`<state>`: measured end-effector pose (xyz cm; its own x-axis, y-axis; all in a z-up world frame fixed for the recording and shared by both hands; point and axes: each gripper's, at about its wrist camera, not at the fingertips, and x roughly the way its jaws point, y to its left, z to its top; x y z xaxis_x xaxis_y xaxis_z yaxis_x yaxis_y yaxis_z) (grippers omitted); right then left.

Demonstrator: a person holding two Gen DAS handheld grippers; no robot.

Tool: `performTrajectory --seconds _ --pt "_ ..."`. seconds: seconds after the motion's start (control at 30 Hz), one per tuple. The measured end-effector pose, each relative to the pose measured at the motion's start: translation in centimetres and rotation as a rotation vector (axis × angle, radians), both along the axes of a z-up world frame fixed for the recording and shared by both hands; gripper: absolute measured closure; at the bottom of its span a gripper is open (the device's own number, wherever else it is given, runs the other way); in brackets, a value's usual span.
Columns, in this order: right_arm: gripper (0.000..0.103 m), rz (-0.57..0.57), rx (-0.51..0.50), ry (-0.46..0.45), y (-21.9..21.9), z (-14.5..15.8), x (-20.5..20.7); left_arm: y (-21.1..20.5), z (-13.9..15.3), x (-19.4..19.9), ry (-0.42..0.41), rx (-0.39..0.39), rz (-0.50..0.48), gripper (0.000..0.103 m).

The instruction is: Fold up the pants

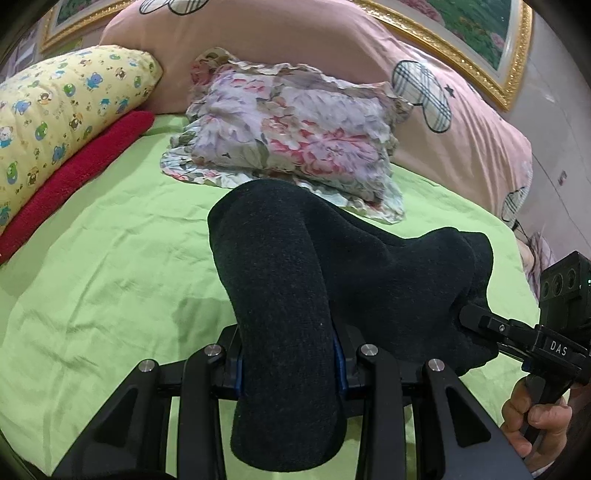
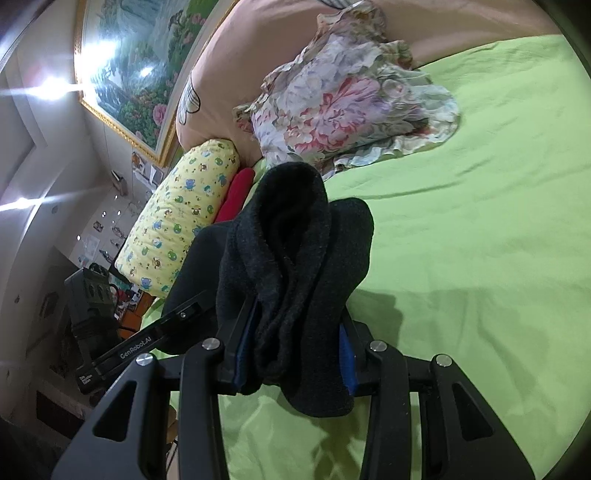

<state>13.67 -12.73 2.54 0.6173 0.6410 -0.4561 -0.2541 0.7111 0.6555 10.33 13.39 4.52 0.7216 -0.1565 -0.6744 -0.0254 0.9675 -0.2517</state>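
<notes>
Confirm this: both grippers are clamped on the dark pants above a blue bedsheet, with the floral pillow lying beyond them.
One detail is off: the bedsheet is light green, not blue, as both wrist views show. The rest holds: the left gripper and right gripper are each shut on the dark pants, and the floral pillow lies beyond them.

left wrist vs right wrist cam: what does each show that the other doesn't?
Left wrist only: the right gripper from the side, the person's hand on its handle, and plaid bear prints on the pink quilt.

Right wrist only: the left gripper from the side, plus a cluttered shelf area beside the bed.

Both: dark charcoal knit pants clamped in each gripper, green bedsheet, floral pillow, yellow cartoon pillow, red towel, gold-framed painting.
</notes>
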Motion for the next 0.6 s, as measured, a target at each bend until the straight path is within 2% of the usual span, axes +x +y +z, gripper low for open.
performTrajectory --seconds 0.6 --pt "0.062 0.034 -0.069 0.055 0.3 -1.5 5.4 0.5 -2.4 3.9 0.039 0.0 0.035 0.068"
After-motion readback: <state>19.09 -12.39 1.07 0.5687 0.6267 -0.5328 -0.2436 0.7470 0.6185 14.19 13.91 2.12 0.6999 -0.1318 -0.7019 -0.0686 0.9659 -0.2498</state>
